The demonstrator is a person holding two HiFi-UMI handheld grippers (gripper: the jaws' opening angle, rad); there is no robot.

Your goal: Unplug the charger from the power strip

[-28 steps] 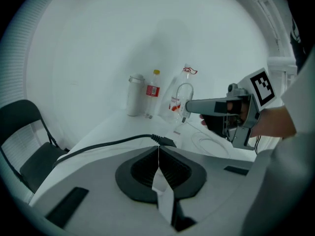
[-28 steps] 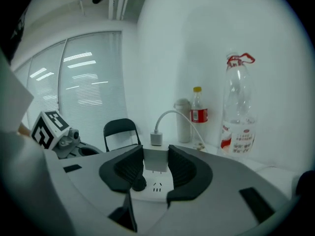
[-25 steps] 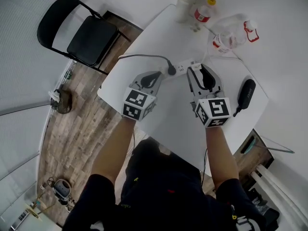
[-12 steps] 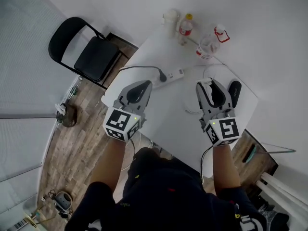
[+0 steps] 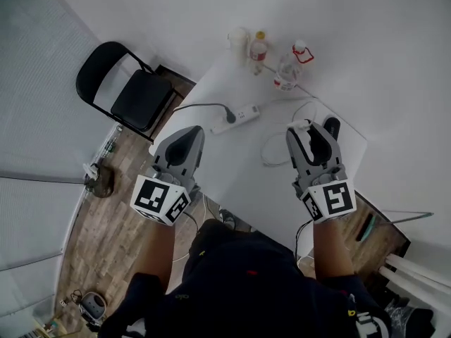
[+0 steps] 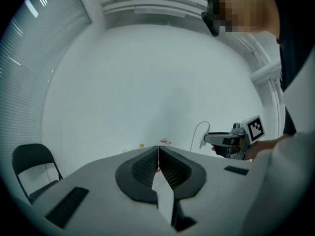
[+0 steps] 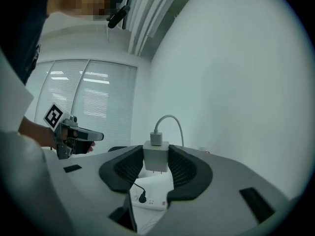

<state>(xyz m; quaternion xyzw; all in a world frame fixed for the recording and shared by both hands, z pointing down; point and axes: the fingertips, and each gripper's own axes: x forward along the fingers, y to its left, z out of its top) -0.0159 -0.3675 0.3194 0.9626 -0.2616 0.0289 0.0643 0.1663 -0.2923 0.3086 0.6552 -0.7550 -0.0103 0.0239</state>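
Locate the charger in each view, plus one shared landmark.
Head view: charger in the right gripper, right of centre.
Left gripper view: charger far right, at that gripper's tip.
Right gripper view: charger centre, between the jaws.
Landmark: power strip, in head and right gripper views only.
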